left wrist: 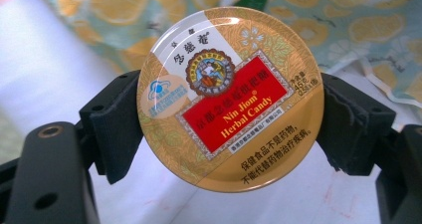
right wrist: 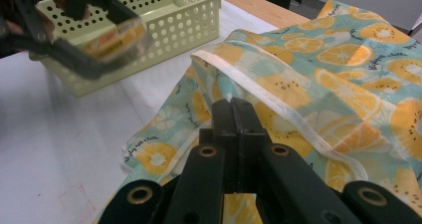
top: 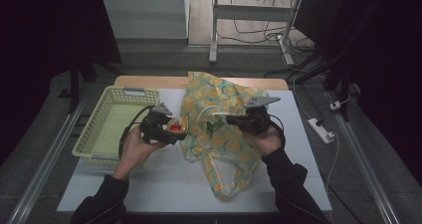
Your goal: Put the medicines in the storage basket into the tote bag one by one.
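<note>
A round gold tin [left wrist: 230, 99] with a red "Nin Jiom Herbal Candy" label sits between the black pads [left wrist: 117, 129] of my left gripper [left wrist: 230, 129], which is shut on its rim. In the high view the left gripper [top: 171, 127] holds the tin [top: 177, 127] just left of a fruit-print cloth bag [top: 224, 144], above the white table. My right gripper [top: 230, 118] has its jaws pressed together on the bag's fabric near the white-trimmed opening [right wrist: 278, 107]. The right gripper view shows these jaws [right wrist: 233, 107] shut, and the left gripper with the tin [right wrist: 117, 37] blurred at upper left.
A pale yellow perforated basket [top: 92, 122] stands at the table's left, also seen from the right gripper [right wrist: 164, 15]. White table surface [top: 164, 179] lies in front of the bag. A power strip [top: 322, 130] and cables lie on the floor to the right.
</note>
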Tool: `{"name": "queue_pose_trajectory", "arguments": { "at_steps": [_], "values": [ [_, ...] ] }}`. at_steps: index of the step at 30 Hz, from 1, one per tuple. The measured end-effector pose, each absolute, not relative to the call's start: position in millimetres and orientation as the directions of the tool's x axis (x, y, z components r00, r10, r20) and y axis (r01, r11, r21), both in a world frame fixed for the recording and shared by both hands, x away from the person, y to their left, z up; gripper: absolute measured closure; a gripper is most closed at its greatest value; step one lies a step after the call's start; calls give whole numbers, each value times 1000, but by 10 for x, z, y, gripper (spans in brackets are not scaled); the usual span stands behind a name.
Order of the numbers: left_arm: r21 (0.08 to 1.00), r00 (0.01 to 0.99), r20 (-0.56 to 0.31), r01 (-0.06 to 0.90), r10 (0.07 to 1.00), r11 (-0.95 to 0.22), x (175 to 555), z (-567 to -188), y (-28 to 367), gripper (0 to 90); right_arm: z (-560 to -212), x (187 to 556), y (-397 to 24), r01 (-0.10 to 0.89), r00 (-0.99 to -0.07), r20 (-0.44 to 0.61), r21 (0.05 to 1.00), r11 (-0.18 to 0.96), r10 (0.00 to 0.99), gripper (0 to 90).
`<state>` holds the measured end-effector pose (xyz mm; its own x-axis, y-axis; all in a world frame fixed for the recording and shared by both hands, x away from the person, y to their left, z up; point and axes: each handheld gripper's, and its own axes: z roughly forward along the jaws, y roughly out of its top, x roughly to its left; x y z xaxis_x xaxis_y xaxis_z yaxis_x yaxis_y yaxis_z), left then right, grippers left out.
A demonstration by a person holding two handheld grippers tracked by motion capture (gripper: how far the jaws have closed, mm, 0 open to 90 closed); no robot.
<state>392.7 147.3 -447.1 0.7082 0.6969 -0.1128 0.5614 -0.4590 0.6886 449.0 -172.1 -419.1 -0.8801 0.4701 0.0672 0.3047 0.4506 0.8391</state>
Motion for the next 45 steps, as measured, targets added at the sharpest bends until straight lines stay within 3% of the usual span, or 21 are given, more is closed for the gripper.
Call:
{"name": "queue_pose_trajectory", "arguments": {
  "at_steps": [18, 30, 45],
  "values": [
    [662, 779, -130, 529, 613, -532, 4007, -4730, 791, 204, -4189, 4492, -1717, 303, -881, 66, 838, 453, 468, 900],
    [661, 810, -97, 486, 578, -571, 4175, -4913, 374, 204, -4185, 4500, -1732, 305, -879, 67, 840, 449, 472, 900],
    [683, 825, -29, 429, 565, -591, 4343, -5122, 162, 203, -4193, 4515, -1750, 309, -877, 69, 839, 448, 476, 900]
  ]
}}
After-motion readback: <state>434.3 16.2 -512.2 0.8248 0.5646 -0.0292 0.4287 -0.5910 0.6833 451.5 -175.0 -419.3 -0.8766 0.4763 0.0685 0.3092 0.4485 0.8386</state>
